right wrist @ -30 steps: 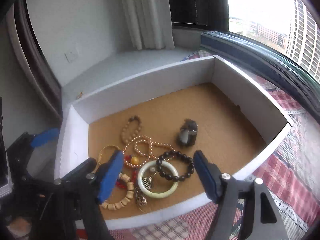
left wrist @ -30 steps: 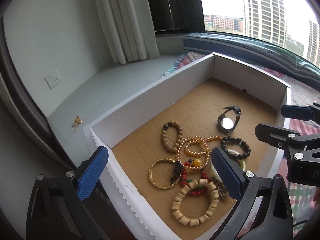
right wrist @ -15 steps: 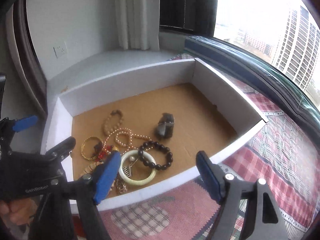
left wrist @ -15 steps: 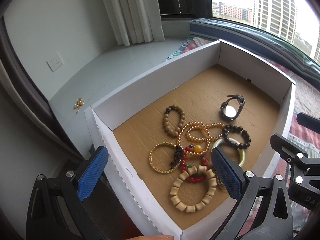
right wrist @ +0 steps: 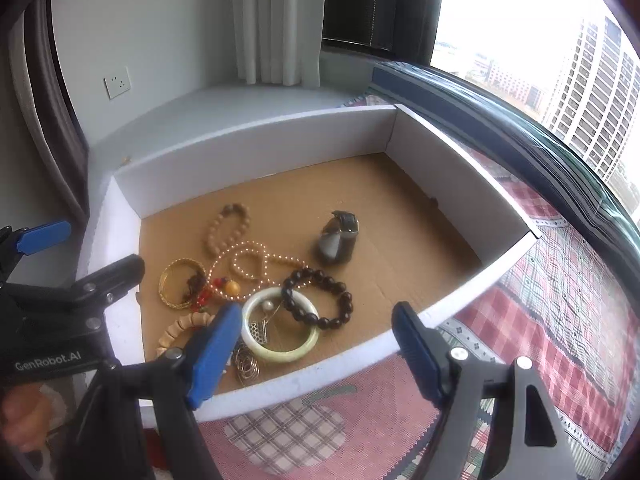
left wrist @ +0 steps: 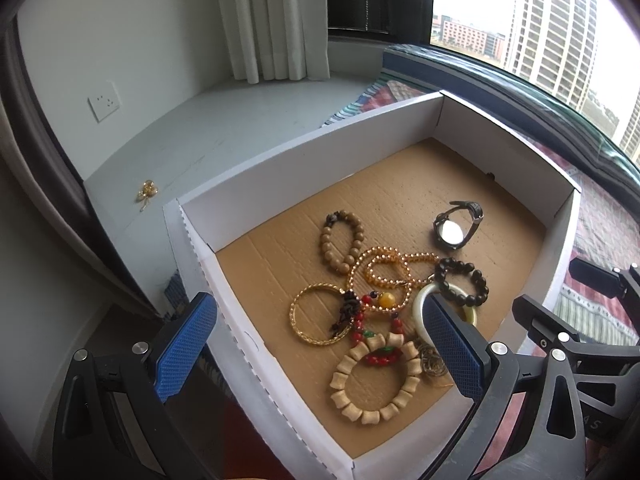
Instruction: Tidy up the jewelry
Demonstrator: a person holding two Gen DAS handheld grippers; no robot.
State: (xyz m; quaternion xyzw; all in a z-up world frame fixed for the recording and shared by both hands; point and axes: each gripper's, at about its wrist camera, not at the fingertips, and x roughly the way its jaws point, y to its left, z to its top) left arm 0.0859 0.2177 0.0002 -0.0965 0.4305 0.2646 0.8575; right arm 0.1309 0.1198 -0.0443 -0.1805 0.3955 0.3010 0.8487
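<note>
A white box (left wrist: 304,152) with a cardboard floor holds a tangle of jewelry: a brown bead bracelet (left wrist: 326,244), an amber bead string (left wrist: 384,252), a gold bangle (left wrist: 298,320), a chunky wooden bracelet (left wrist: 348,406), a dark bead bracelet (right wrist: 344,300) lying across a pale jade bangle (right wrist: 280,354), and a watch (right wrist: 338,240) standing apart. My left gripper (left wrist: 320,350) hovers open over the box's near left corner, holding nothing. My right gripper (right wrist: 316,350) is open above the near wall (right wrist: 360,354), its fingers empty.
A small gold brooch (left wrist: 147,191) lies on the grey sill outside the box, below a wall socket (left wrist: 104,101). A checked cloth (right wrist: 540,320) lies under and right of the box. Curtains and a window stand behind. The box's far right half is bare cardboard.
Both grippers have turned slightly, and the right one has drawn back from over the jade bangle to the near wall. The jewelry lies as before and both jaws stay open.
</note>
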